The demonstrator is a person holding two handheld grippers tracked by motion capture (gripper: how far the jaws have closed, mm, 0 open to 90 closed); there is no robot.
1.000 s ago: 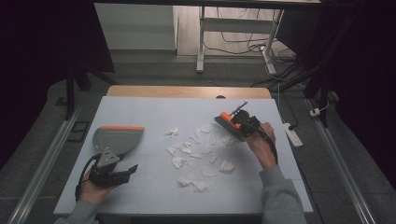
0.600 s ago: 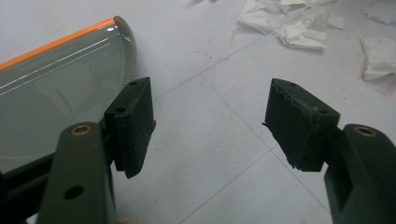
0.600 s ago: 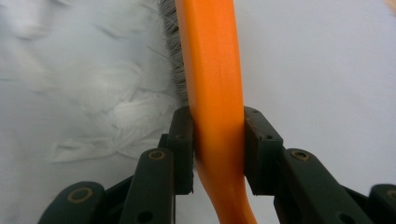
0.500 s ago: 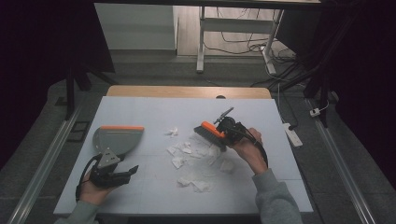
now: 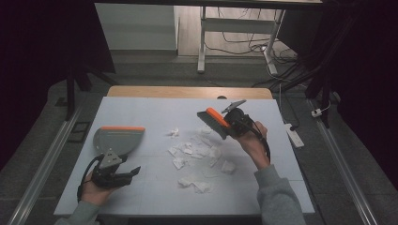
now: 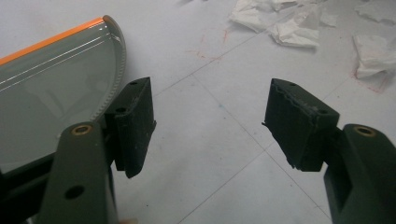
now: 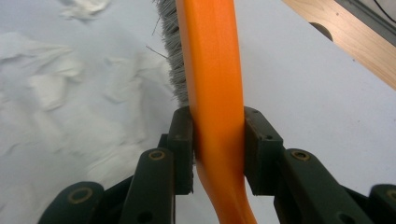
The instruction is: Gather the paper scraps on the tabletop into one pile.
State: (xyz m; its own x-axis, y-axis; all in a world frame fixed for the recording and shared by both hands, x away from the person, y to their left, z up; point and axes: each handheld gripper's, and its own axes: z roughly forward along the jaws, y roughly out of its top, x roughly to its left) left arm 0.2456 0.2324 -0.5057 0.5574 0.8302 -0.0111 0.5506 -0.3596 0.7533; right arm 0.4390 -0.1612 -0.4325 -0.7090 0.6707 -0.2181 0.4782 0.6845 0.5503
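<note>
Between the dustpan [image 5: 117, 139] and the brush-clenching right tool [image 5: 231, 123] lie scattered paper scraps [image 5: 197, 154]; left tool [image 5: 123, 172] released.

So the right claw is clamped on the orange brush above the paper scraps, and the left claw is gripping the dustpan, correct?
Not quite. The left claw is open and grips nothing; the dustpan lies beside it, as the left gripper view shows. The right claw is indeed clamped on the orange brush above the paper scraps.

Right hand-held gripper [image 5: 231, 124] holds brush [image 5: 215, 123] above paper scraps [image 5: 197, 152].
</note>
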